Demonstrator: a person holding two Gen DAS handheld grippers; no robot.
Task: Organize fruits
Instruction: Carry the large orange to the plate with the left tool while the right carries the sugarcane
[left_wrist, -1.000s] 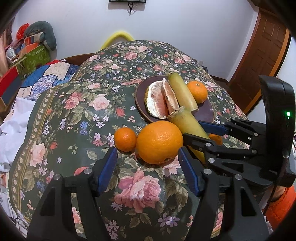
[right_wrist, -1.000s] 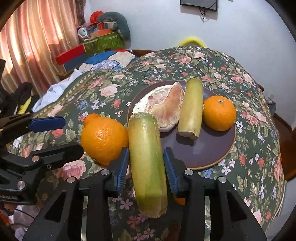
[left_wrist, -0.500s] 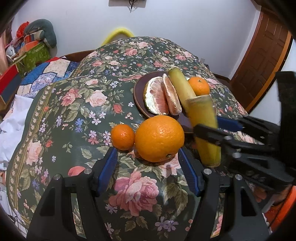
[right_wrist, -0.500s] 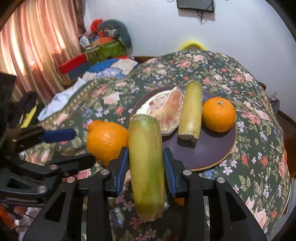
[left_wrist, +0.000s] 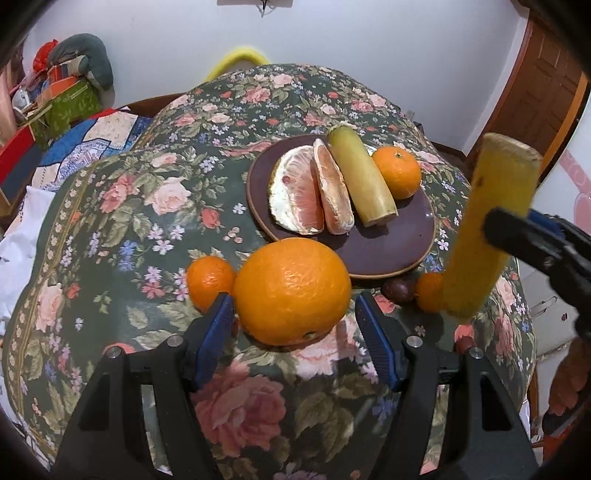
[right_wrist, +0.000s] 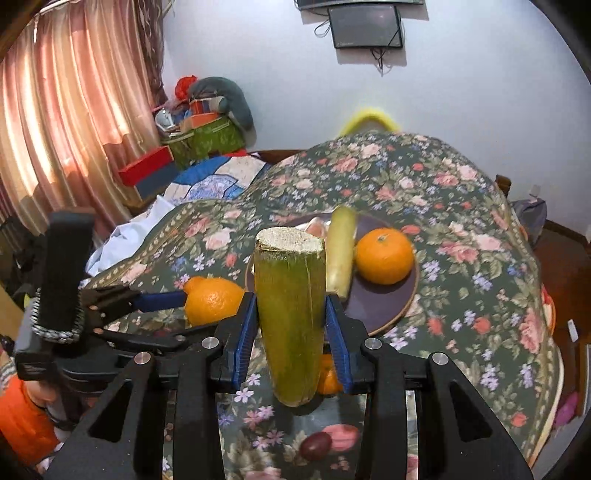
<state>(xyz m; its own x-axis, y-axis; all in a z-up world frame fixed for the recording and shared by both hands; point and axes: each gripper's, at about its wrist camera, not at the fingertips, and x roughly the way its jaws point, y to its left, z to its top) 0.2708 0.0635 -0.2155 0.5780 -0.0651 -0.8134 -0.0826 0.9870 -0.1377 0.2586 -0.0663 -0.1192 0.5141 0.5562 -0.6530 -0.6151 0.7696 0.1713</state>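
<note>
Right wrist view | right hand-held gripper (right_wrist: 291, 328) pinches the green cane piece (right_wrist: 290, 314), lifted off the floral desk (right_wrist: 461, 295) | plate (right_wrist: 384, 314) just beyond its tips | left hand-held gripper (left_wrist: 295, 332) spread around the large orange (left_wrist: 291, 291), pads seemingly not touching | small orange (left_wrist: 210, 277) beside its left finger
</note>
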